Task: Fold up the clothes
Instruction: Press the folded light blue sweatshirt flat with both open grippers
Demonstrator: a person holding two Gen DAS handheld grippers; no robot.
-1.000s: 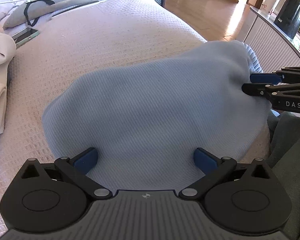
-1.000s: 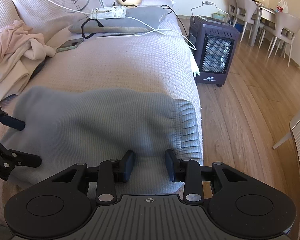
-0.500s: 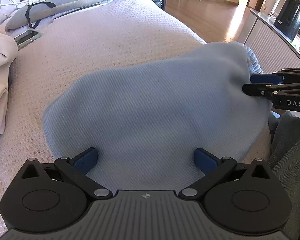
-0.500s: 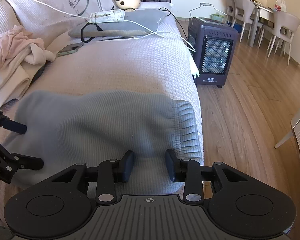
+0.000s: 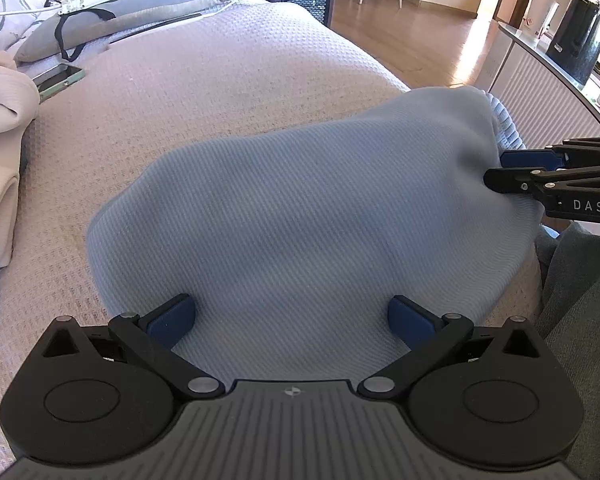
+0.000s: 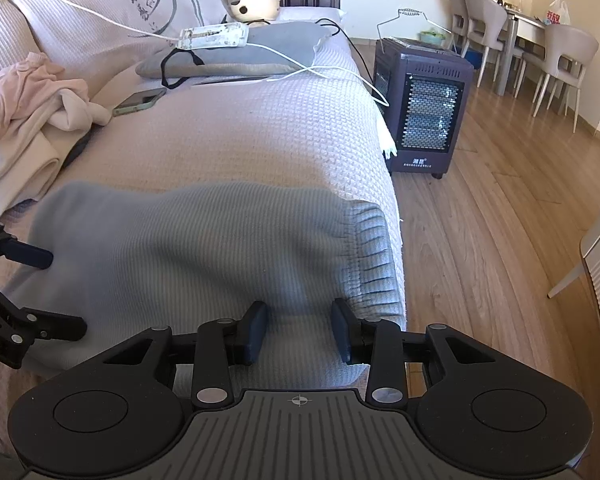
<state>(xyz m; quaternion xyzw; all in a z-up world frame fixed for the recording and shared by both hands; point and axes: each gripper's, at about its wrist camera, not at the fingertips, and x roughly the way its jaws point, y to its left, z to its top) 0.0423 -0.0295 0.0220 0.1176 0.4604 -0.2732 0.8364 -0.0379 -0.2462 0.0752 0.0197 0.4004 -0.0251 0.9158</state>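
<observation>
A light blue knit garment lies folded over on the bed cover, its ribbed hem at the bed's right edge. My left gripper is open, jaws wide, over the garment's near edge. My right gripper is open with its jaws astride the cloth beside the ribbed hem; it also shows in the left wrist view. The left gripper shows at the left of the right wrist view.
A pile of cream and pink clothes lies at the bed's left. A phone, a grey pillow with a power strip and cables lie further back. A heater stands on the wooden floor on the right.
Both grippers have stayed open and drifted slightly; the garment has barely shifted.
</observation>
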